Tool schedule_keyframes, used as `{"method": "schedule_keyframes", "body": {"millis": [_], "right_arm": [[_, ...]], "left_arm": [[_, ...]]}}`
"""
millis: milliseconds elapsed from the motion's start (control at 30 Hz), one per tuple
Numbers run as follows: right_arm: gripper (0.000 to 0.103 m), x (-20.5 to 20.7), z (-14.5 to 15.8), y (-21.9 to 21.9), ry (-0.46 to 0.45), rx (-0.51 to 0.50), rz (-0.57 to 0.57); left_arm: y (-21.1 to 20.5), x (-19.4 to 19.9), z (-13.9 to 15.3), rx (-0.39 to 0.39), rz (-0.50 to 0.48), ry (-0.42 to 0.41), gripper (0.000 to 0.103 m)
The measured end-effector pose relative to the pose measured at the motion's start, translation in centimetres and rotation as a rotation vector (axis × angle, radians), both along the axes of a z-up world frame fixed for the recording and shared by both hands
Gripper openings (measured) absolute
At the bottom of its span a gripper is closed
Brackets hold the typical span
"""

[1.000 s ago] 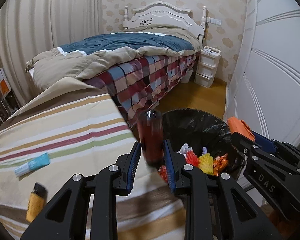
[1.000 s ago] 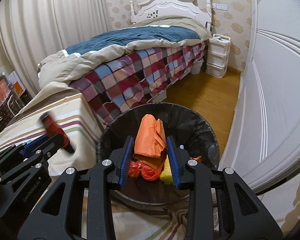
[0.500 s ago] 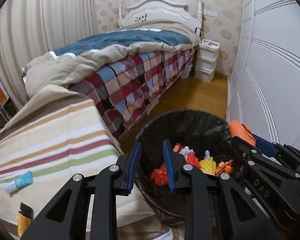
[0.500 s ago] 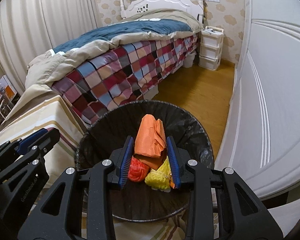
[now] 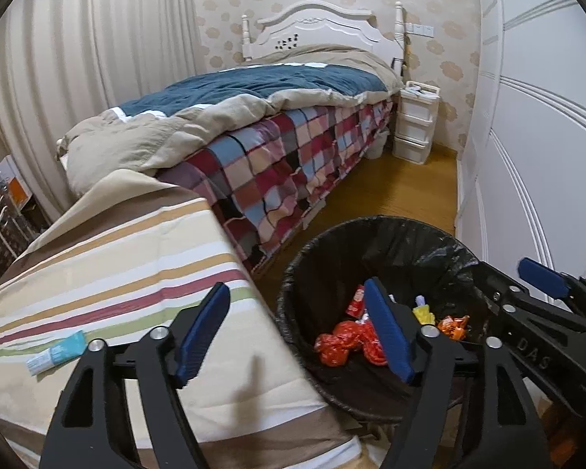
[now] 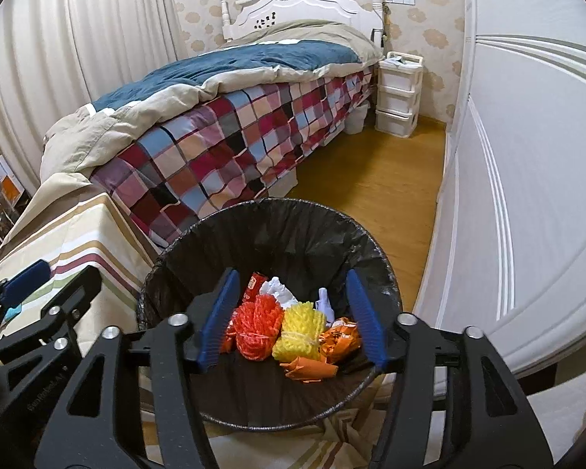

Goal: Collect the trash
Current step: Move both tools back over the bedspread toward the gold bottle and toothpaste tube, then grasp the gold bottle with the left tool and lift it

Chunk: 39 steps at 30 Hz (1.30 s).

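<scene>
A round bin [image 6: 379,262] with a black liner stands on the floor beside a striped cloth surface [image 5: 136,258]. My right gripper [image 6: 292,316] hovers over it, jaws opening, nothing between the pads. Below it in the bin lie an orange crumpled bag [image 6: 310,367], a yellow net [image 6: 299,332], an orange-red net [image 6: 256,326] and foil wrappers. My left gripper [image 5: 295,328] hangs over the bin's [image 5: 371,230] left rim, jaws opening and empty. Red wrappers [image 5: 340,344] show past it. Each view shows the other gripper: right [image 5: 515,285], left [image 6: 56,279].
A blue-and-white tube [image 5: 56,353] lies on the striped cloth at the left. Behind stands a bed with a checked blanket [image 6: 230,148], and white drawers [image 6: 398,97] sit by the headboard. White wardrobe doors [image 6: 527,156] close off the right. Wooden floor [image 6: 375,187] lies between.
The dark red cylinder at my left fingertips a second ago is gone from view, and those jaws have spread. My right jaws let go of the orange bag, which now lies in the bin.
</scene>
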State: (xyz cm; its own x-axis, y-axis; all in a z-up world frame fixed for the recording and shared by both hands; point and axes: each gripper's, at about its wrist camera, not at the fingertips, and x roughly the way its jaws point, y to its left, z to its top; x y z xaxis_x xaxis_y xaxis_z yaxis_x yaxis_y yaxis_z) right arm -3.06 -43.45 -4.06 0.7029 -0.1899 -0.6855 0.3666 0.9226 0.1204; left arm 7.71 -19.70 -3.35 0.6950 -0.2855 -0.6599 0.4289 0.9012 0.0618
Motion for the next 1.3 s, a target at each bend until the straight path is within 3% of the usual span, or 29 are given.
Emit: {"method": "schedule_keyframes", "body": {"millis": [167,433,767,1033,1300], "right_arm": [[0.066,-0.8,0.4,1.2,0.000,0.004,0.011],[0.067,-1.8,0.5,5.5,0.002,0.013,0.089],[0.068,-2.7,0.4,10.5,0.015,0.031,0.197],[0.068,-2.6,0.1,13.8,0.030,0.025,0.270],[0.068,-2.2,-0.3,15.9,0.046,0.016,0.321]], "left_arm": [[2.4,-0.8,0.8,0.005,0.035,-0.012,0.076],[7.2,-2.1,1.0,0.020,0.097,-0.012,0.077],[13.5,-4.1,0.4,0.050,0.194,-0.007,0.077],[16.9,-4.0,-1.1,0.074,0.260,0.044,0.076],[17.8,-3.2,-2.6,0.092,0.244,0.122,0.061]]}}
